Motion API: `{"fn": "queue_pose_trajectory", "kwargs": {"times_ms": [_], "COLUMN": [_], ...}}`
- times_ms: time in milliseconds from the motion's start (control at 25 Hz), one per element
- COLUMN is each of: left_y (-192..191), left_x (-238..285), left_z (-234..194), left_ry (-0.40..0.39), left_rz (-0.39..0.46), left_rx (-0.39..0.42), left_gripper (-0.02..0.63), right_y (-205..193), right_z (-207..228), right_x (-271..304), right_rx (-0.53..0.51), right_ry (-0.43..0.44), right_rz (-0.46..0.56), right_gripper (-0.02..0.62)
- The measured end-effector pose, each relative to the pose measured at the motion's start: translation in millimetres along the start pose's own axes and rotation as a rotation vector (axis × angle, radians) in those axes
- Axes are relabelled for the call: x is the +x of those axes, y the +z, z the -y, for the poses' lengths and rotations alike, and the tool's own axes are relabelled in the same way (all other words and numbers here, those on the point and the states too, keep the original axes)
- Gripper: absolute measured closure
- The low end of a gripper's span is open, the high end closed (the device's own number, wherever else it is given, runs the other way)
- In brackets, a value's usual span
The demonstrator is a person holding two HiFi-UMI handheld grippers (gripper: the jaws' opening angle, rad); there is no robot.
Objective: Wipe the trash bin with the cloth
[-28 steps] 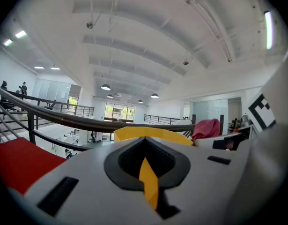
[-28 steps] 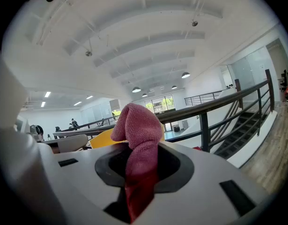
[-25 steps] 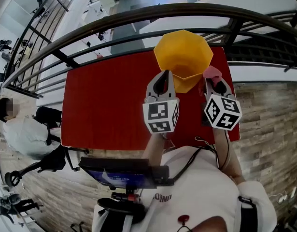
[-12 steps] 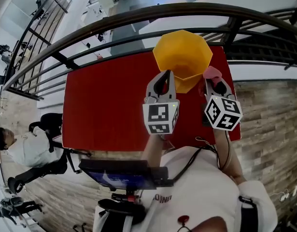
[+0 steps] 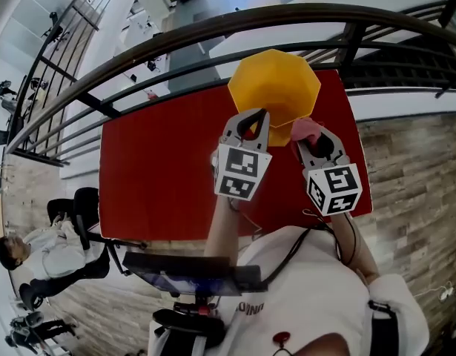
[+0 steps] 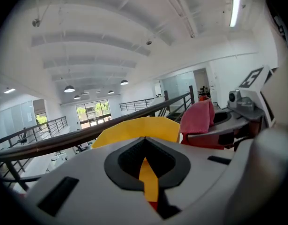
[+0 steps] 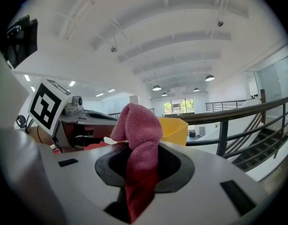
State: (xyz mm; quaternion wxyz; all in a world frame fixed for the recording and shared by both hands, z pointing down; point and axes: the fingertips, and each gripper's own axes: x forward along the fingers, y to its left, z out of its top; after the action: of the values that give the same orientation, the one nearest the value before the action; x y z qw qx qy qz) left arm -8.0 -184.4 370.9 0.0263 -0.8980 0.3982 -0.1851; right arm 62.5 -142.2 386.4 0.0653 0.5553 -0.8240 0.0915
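Note:
A yellow trash bin (image 5: 274,95) stands at the far edge of the red table (image 5: 153,162). My left gripper (image 5: 251,122) is shut on the bin's near rim. In the left gripper view a strip of yellow rim (image 6: 148,182) shows between the closed jaws of that gripper (image 6: 146,156). My right gripper (image 5: 311,138) is shut on a pink cloth (image 5: 305,128), which sits just right of the bin's near side. The cloth (image 7: 139,135) bulges up out of the right gripper (image 7: 141,168), with the bin (image 7: 174,130) just behind it.
A dark metal railing (image 5: 176,35) curves along the table's far side, close behind the bin. The table's right edge (image 5: 361,169) lies near my right gripper. A screen on a stand (image 5: 190,277) is below the table's near edge. A seated person (image 5: 42,247) is at lower left.
My right gripper has carried the cloth left, closer to the bin's side. The left gripper has tilted a little while keeping its grip. The seated person has shifted down the picture.

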Motion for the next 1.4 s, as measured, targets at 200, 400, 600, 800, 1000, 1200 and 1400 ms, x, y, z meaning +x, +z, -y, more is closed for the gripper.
{"fn": "queue_pose_trajectory", "kwargs": {"times_ms": [200,400,600,800,1000,1200,1400], "left_y": [0.7,-0.6,-0.4,1.1,3.0,2.2,3.5], "left_x": [7.7,9.7,11.9,12.6,12.2,13.3,15.2], "left_z": [1.7,0.2,1.0,-0.4,0.9,2.1,3.8], "left_ry": [-0.009,-0.023,-0.022,-0.012,-0.01,-0.011,-0.015], "left_rz": [0.042,0.072,0.079,0.086,0.092,0.091,0.088], "left_rx": [-0.076,-0.18,-0.201,-0.202,-0.201,-0.2,-0.199], "left_gripper": [0.604,0.604,0.604,0.604,0.604,0.604,0.604], "right_y": [-17.0,-31.1,-48.5,-65.5,-88.8,-113.0,-134.0], "right_z": [-2.5,-3.4,-0.4,2.6,5.6,9.4,15.5], "right_x": [13.8,18.2,23.9,32.3,38.7,45.5,52.2], "right_rx": [-0.017,-0.023,-0.012,0.005,0.015,0.013,0.018], "right_ry": [-0.001,-0.015,-0.017,-0.011,-0.003,0.0,0.003], "right_rz": [-0.039,-0.066,-0.107,-0.155,-0.216,-0.274,-0.328], "right_gripper": [0.495,0.495,0.495,0.495,0.495,0.495,0.495]}}
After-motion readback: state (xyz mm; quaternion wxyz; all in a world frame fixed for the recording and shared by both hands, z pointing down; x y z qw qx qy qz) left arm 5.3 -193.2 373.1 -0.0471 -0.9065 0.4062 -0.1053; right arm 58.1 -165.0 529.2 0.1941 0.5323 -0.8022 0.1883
